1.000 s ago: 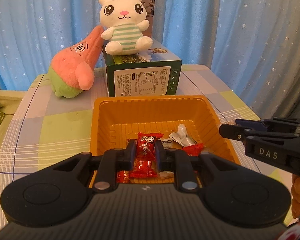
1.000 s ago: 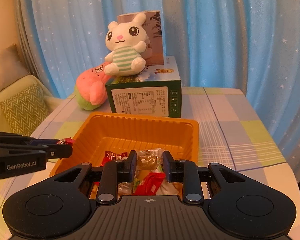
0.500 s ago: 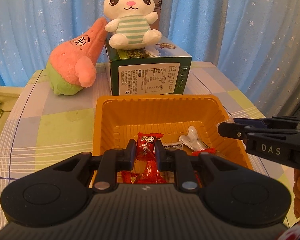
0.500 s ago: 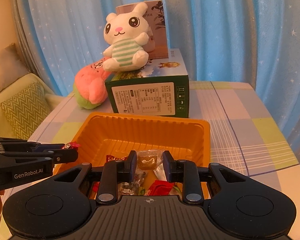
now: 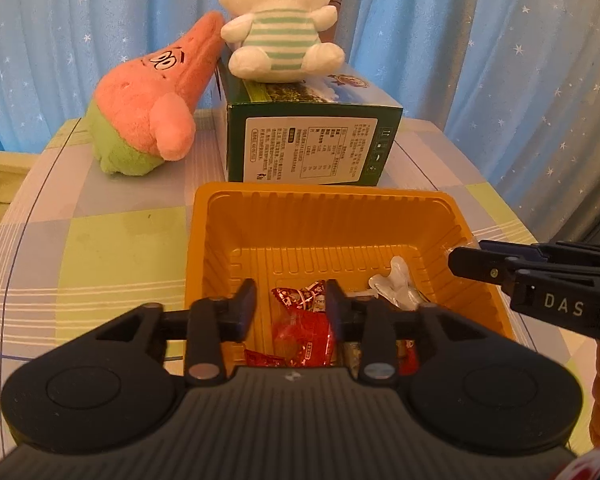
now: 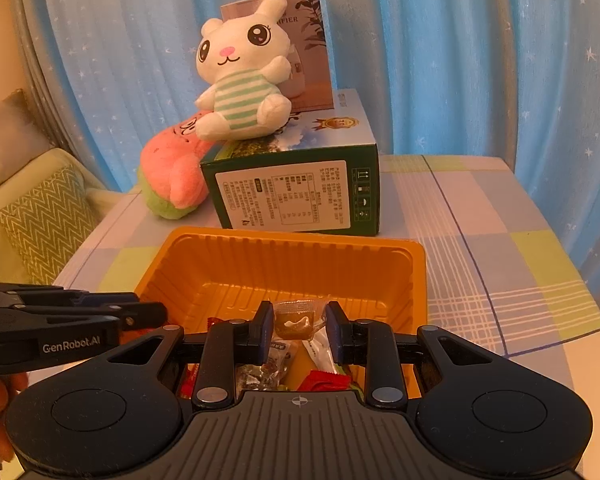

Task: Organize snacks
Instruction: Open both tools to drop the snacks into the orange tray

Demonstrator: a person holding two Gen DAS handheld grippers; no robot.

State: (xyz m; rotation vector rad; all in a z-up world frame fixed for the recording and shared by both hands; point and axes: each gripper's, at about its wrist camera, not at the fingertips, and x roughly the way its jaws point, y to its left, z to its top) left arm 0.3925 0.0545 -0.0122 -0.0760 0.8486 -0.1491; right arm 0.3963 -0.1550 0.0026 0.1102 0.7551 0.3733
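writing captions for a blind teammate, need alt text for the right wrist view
The right gripper, jaws apart, hovers over an orange tray of wrapped snacks, a clear-wrapped brown candy between its fingers. Behind the tray, a white bunny plush sits on a green box; the left gripper enters from the left.

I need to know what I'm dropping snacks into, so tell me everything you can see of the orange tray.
The orange tray is a rectangular tub of thin, glossy plastic, it seems, with ribbed walls, a rolled rim and a grooved floor. It sits flat on the checked tablecloth, just in front of the green box; whether they touch is unclear. Its near half holds wrapped snacks, red ones included; the far half is bare. Both tools hang over its near end.
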